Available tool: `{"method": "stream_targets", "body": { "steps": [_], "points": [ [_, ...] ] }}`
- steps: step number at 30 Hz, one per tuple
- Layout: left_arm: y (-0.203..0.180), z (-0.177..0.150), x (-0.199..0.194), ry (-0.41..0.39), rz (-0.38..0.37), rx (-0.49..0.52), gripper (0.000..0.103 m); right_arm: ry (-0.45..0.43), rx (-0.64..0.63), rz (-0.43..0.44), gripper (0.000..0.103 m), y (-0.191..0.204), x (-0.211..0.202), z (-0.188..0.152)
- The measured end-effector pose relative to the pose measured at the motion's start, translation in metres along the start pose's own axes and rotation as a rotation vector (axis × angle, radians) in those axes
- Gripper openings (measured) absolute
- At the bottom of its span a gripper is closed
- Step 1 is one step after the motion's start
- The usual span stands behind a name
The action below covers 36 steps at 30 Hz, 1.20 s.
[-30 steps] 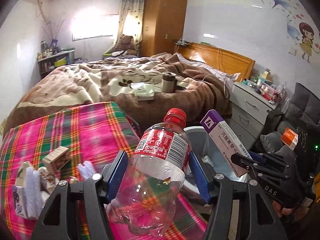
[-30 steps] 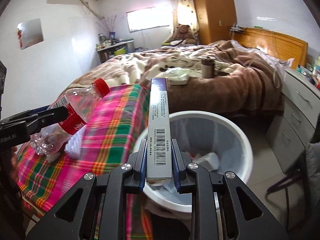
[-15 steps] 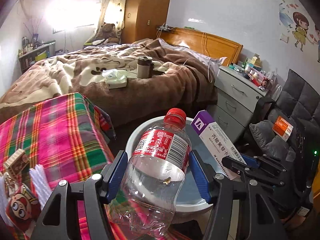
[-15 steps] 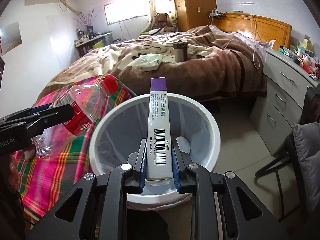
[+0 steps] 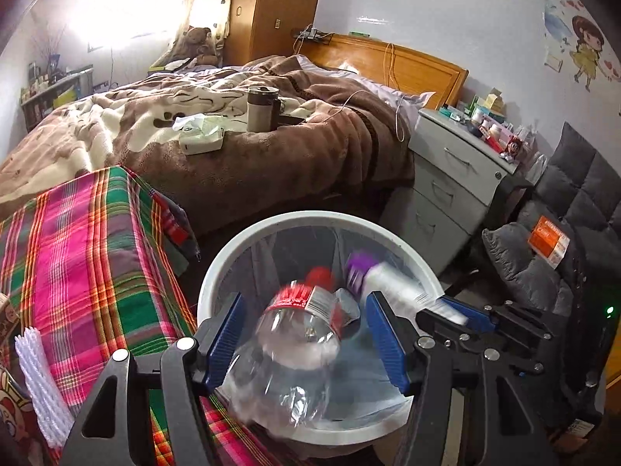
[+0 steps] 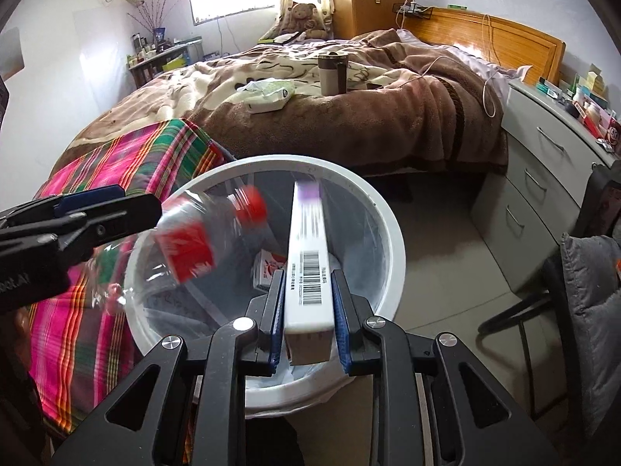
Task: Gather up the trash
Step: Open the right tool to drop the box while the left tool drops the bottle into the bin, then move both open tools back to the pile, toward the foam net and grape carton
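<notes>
A white trash bin [image 5: 217, 272] with a clear liner stands on the floor below both grippers; it also shows in the right wrist view [image 6: 392, 233]. My left gripper [image 5: 304, 334] is open; a clear plastic bottle [image 5: 287, 345] with a red cap and label is blurred, tipping down between its jaws over the bin. It also shows in the right wrist view [image 6: 186, 248]. My right gripper [image 6: 306, 310] has its jaws slightly apart around a white box with a purple end [image 6: 308, 256], which is blurred and tilting into the bin. A small carton [image 6: 268, 268] lies inside.
A pink and green plaid cloth [image 5: 89, 256] covers the surface at left, with white packing foam [image 5: 39, 380] on it. A bed with a brown blanket [image 5: 271, 147], a grey drawer unit [image 5: 446, 178] and a grey chair [image 5: 562, 240] surround the bin.
Both grippers have moved over the bin. The left jaws have opened and the bottle is falling forward. The right jaws have loosened and the box is sliding down.
</notes>
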<state>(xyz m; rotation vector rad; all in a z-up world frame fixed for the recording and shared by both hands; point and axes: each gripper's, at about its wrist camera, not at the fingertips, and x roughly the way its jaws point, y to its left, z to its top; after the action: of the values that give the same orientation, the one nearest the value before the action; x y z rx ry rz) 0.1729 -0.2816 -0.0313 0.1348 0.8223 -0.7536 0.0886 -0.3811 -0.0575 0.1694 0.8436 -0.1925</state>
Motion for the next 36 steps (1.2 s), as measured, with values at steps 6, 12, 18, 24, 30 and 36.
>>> {"method": "stream_targets", "body": {
  "steps": [6,12,18,24,30,36],
  "points": [
    [0.003,-0.001,-0.010,-0.015,0.010,-0.001,0.065,-0.026,0.017,-0.014,0.055,-0.003,-0.008,-0.001],
    [0.011,-0.006,-0.031,-0.044,0.025,-0.015,0.065,-0.073,0.020,-0.012,0.055,0.003,-0.024,0.002],
    [0.026,-0.013,-0.056,-0.076,0.052,-0.047,0.065,-0.108,0.015,0.006,0.055,0.014,-0.033,0.005],
    [0.049,-0.024,-0.081,-0.108,0.090,-0.070,0.065,-0.127,-0.003,0.030,0.055,0.034,-0.036,0.007],
    [0.077,-0.038,-0.104,-0.133,0.138,-0.107,0.065,-0.136,-0.024,0.060,0.055,0.056,-0.034,0.008],
    [0.107,-0.053,-0.125,-0.162,0.204,-0.139,0.065,-0.174,-0.056,0.137,0.055,0.084,-0.033,0.009]
  ]
}}
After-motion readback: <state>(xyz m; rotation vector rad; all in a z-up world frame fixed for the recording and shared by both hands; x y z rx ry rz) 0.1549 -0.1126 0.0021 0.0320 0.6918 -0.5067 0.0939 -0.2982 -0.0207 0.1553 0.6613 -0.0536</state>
